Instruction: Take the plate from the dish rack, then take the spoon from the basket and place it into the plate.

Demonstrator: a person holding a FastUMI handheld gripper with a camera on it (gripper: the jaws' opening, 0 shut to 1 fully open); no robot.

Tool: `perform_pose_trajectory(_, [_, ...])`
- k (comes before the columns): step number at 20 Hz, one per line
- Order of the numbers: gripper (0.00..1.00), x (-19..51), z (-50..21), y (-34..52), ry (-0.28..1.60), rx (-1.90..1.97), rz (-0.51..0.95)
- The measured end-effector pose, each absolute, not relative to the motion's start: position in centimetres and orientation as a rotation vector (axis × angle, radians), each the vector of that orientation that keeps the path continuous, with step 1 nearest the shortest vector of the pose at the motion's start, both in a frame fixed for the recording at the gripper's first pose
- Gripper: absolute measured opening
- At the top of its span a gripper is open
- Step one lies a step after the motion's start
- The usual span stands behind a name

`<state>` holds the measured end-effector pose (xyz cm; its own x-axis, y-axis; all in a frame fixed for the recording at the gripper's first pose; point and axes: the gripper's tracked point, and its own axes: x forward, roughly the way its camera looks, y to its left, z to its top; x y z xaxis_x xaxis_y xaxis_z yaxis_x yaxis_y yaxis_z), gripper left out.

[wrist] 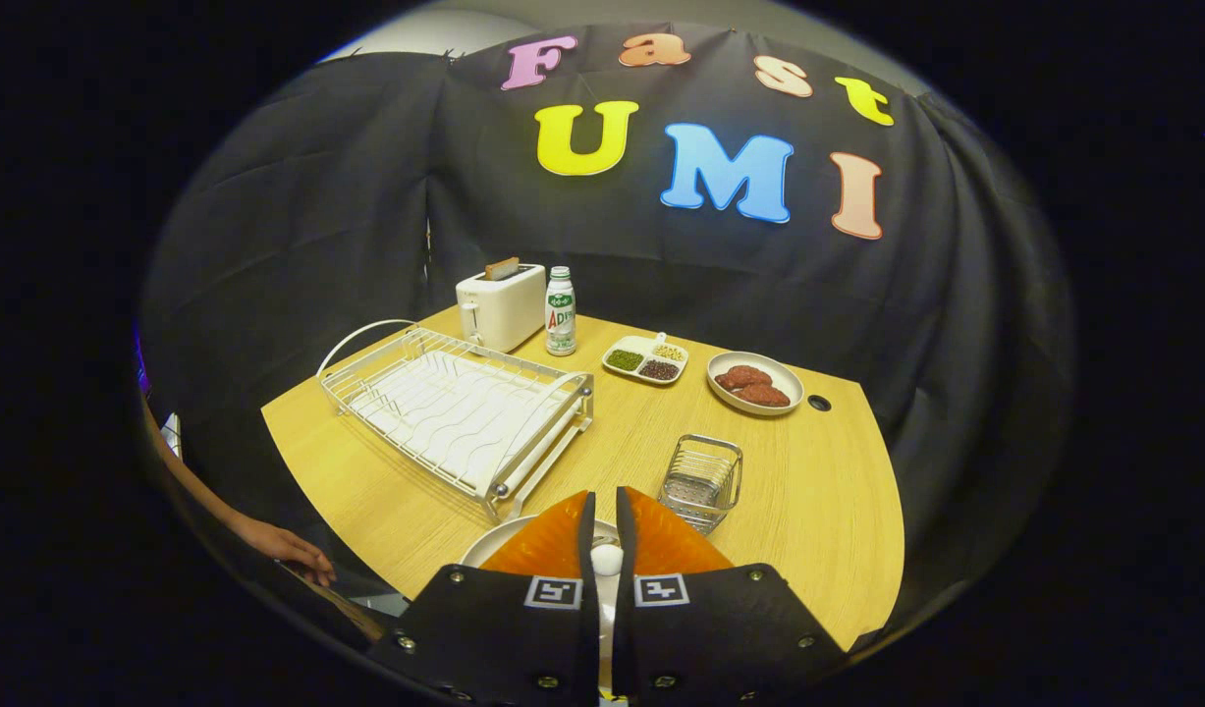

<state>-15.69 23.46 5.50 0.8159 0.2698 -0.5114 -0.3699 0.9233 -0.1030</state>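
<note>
Wooden desk [828,491] carries everything in the gripper view; the wire dish rack [455,407] lies to the left beyond the fingers, with no plate standing in it; the plate [494,542] rests flat on the desk beneath the tool [602,535], its pale rim showing just left of the left finger, close to the rack's near corner. The tool's fingers are drawn nearly together, leaving a narrow slit; in that slit sits a small white rounded piece, likely the spoon [607,560], which they appear to pinch, directly over the plate. The wire basket [702,481] stands just ahead of the right finger. Farther back are a white toaster [500,304] with a slice of toast in it, a bottle [561,311] just beside it, a divided dish [645,358] of grains, and a bowl [755,383] holding reddish-brown pieces. A hand [293,548] rests at the desk's near left edge.
</note>
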Motion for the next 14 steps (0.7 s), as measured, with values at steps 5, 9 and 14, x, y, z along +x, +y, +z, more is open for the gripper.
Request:
perform_pose_trajectory(5, [0.05,-15.3,4.2,25.7,0.554,-0.235,0.394])
perform_pose_trajectory(9, [0.05,-15.3,3.4,27.9,0.573,-0.275,0.448])
perform_pose_trajectory(14, [0.05,-14.7,2.5,29.2,0.597,-0.305,0.470])
